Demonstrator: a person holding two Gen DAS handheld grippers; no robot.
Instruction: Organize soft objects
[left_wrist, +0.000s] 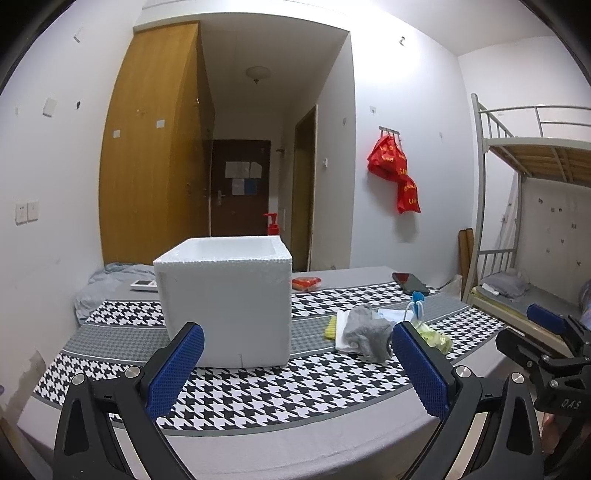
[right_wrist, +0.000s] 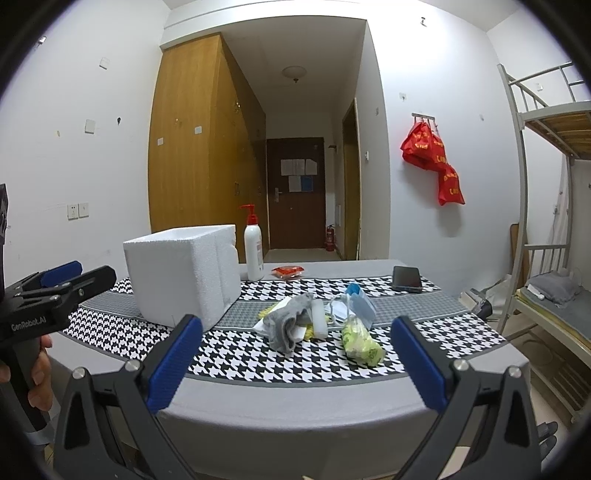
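A white foam box (left_wrist: 225, 302) (right_wrist: 183, 275), open at the top, stands on the houndstooth-covered table (left_wrist: 258, 391) (right_wrist: 258, 350). To its right lies a pile of soft things: a grey sock (left_wrist: 369, 334) (right_wrist: 290, 321), white cloths (right_wrist: 319, 317), a yellow cloth (left_wrist: 330, 328), a blue-and-white face mask (right_wrist: 360, 301) and a green-yellow packet (right_wrist: 360, 341) (left_wrist: 436, 338). My left gripper (left_wrist: 297, 365) is open and empty, in front of the box. My right gripper (right_wrist: 295, 360) is open and empty, short of the pile; it also shows in the left wrist view (left_wrist: 546, 343).
A white pump bottle with a red top (right_wrist: 253, 247) stands behind the box. A red packet (right_wrist: 287, 272) (left_wrist: 306, 283) and a dark phone (right_wrist: 406, 278) (left_wrist: 410, 282) lie at the far side. A bunk bed (right_wrist: 546, 229) stands to the right.
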